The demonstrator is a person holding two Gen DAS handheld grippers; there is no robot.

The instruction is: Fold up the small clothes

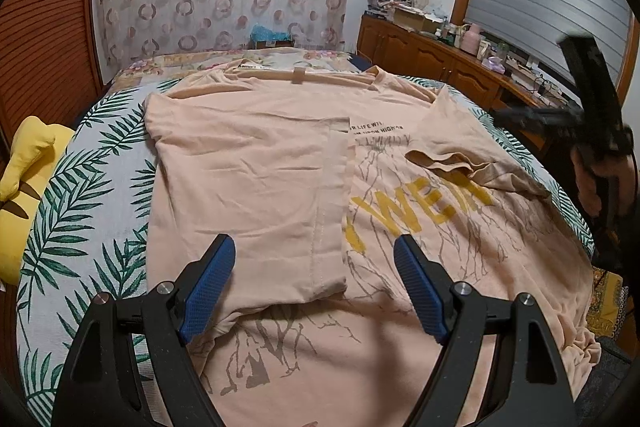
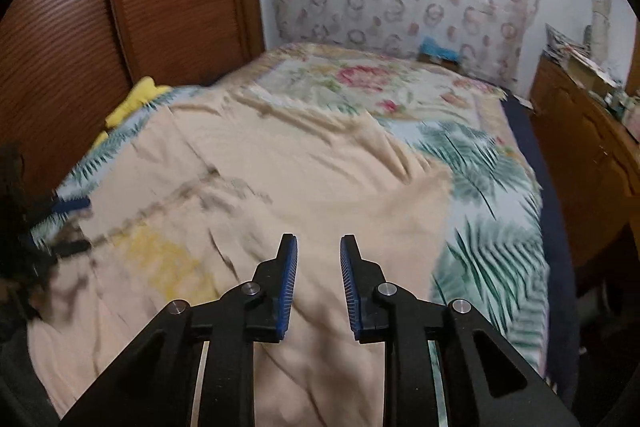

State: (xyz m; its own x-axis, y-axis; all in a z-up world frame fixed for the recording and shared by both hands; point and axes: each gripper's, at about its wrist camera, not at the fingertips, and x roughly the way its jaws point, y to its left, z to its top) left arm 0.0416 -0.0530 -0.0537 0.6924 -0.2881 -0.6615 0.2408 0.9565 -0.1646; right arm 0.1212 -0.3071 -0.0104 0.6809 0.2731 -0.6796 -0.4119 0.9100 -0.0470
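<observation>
T-shirt [image 1: 280,167], peach cotton knit, lies flat on the bed [image 1: 92,163], collar toward the far end, long axis running away from both grippers. One side panel already folded inward; its straight edge lies down the shirt's middle beside the yellow print. Opposite sleeve [image 1: 460,151] flipped over loosely, rumpled, not yet squared. Left gripper [image 1: 316,267] hovers over the hem, fingers spread wide, empty. Right gripper [image 2: 319,267] over the unfolded side, fingers parted a narrow gap, nothing between them; judged nearer the loose sleeve. Leaf-print bedsheet beneath; yellow plush toy [image 1: 24,171] at bed's edge.
</observation>
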